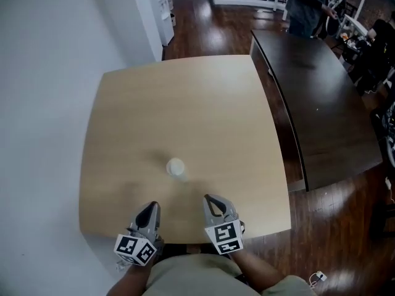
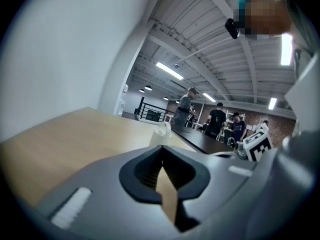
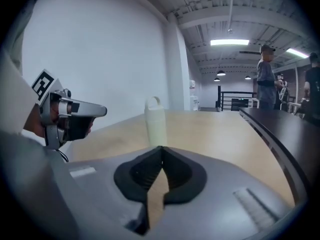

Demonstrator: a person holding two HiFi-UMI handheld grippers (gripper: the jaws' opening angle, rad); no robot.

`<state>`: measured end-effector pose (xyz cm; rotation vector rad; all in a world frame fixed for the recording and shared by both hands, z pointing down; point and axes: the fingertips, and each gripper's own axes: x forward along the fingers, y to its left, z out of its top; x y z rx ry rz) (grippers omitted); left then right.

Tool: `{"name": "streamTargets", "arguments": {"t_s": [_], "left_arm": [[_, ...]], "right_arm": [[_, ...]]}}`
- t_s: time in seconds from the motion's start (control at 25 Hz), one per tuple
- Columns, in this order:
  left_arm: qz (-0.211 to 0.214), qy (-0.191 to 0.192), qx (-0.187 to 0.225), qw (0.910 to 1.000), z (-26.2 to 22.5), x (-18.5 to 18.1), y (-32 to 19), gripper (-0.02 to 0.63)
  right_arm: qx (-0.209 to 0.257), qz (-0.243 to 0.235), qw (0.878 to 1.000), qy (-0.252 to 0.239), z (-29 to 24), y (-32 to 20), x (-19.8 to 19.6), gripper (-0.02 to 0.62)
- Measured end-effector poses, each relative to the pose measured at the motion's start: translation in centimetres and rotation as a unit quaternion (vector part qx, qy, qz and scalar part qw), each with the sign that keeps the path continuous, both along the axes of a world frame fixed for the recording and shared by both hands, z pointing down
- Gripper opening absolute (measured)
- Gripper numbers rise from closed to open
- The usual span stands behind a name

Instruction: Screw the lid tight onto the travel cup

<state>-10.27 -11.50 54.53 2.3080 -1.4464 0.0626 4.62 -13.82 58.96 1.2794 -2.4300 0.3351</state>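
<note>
Pale wood formed the top of the square table [image 1: 185, 97], and on it the slim white plastic travel cup [image 1: 176, 167] stood upright on its own base, needing no support. Its white lid with a small loop handle [image 3: 154, 102] sat on top of the cup and looked level, though no view showed whether the thread was fully tight.

Both tools were on the person's side of the cup and apart from it. The grey left gripper with its marker cube [image 1: 152, 207] was a little to the left of the cup. The matching grey right gripper [image 1: 210, 200] was a little to the cup's right. In each gripper view the dark ribbed pads met along their length, with only bare table showing below them. Both pairs of jaws were therefore closed on nothing, and the cup stood beyond them in the middle of each view.

With the lid seated and neither tool bracing the body or gripping the lid, the screwing was probably not in hand at this moment. It may well have been finished.

Well beyond the cup, a long dark table [image 1: 321, 103] and a few standing people played no part.
</note>
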Motion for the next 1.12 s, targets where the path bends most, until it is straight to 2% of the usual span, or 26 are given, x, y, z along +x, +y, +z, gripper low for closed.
{"name": "streamTargets", "arguments": {"t_s": [0.24,0.44,0.68,1.0,1.12], "left_arm": [[0.018,-0.04,0.036,0.9984,-2.9,1.3,1.6,0.002],[0.036,-0.058,0.081,0.9944,-5.8,1.3,2.7,0.002],[0.044,-0.047,0.112,0.9917,-8.8,-0.9,8.2,0.002],[0.09,-0.028,0.137,0.9862,-10.2,-5.1,16.1,0.002],[0.089,-0.022,0.141,0.9857,-10.5,-6.2,18.3,0.002]], "right_arm": [[0.03,0.008,0.999,-0.039,-4.4,1.7,-0.2,0.001],[0.06,0.032,0.997,-0.048,-7.7,3.3,-0.2,0.002],[0.086,0.065,0.993,-0.047,-10.7,8.7,-1.7,0.002],[0.104,0.115,0.987,-0.041,-12.7,18.4,-5.5,0.001],[0.111,0.123,0.985,-0.036,-13.6,21.5,-6.2,0.002]]}}
